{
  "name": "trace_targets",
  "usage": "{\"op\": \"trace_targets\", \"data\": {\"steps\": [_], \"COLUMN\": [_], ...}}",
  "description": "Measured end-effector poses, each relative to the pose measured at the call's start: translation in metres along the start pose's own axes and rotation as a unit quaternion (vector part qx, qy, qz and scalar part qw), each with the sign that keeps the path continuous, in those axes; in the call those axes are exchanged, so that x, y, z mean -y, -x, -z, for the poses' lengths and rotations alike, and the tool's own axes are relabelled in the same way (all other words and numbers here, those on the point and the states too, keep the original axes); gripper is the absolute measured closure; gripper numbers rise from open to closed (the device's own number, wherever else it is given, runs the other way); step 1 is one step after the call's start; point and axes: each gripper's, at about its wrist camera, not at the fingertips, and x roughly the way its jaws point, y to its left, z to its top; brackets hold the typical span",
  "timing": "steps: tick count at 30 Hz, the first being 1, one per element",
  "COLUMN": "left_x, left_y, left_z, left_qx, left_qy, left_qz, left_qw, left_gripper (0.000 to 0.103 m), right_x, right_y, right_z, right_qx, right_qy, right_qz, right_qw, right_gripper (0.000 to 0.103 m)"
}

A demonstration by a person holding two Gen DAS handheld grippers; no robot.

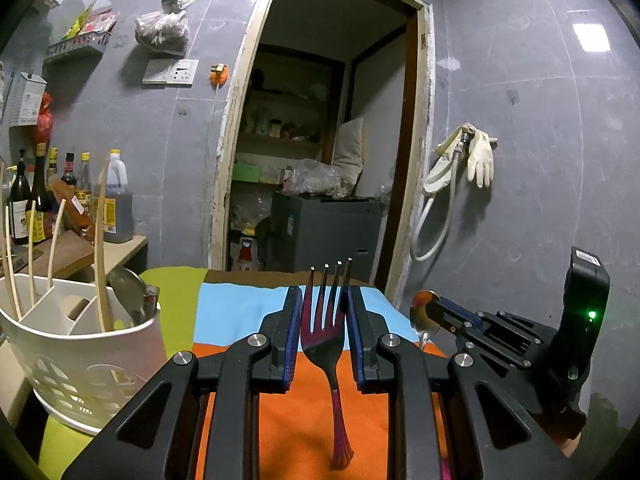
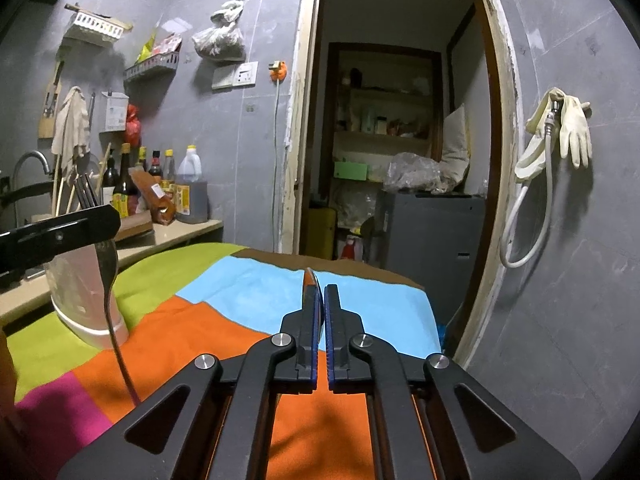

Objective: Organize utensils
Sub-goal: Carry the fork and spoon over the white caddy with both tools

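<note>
My left gripper point(image 1: 323, 300) is shut on a metal fork point(image 1: 326, 332), tines up, handle hanging down over the colourful cloth point(image 1: 240, 312). The fork also shows in the right wrist view point(image 2: 110, 272) at the left. My right gripper point(image 2: 322, 300) is shut on a spoon point(image 2: 310, 282), seen edge-on between the pads; its bowl shows in the left wrist view point(image 1: 420, 312), at the right. A white utensil holder point(image 1: 80, 344) with chopsticks and a spoon stands at the left, beside the left gripper.
A counter point(image 1: 120, 252) with sauce bottles point(image 1: 112, 200) lies behind the holder. An open doorway point(image 1: 320, 140) to a storeroom is straight ahead. Gloves and a hose point(image 1: 468, 160) hang on the grey wall at the right.
</note>
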Motion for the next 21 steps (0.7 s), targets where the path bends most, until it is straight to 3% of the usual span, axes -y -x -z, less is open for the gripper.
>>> {"op": "trace_targets", "data": {"steps": [12,21], "left_x": [-0.008,-0.038], "left_y": [0.015,0.040], "left_z": [-0.017,-0.041], "left_qx": [0.018,0.023], "left_qy": [0.017,0.041], "left_qz": [-0.010,-0.048], "left_qw": [0.9996,0.9977], "left_gripper": [0.085,0.085], "right_x": [-0.011,-0.036], "right_y": [0.008,0.013], "right_z": [-0.013,-0.044], "right_qx": [0.023,0.053], "right_qy": [0.008,0.018], "right_qz": [-0.003,-0.030], "right_qw": [1.000,0.998], "right_gripper": [0.102,0.102]}}
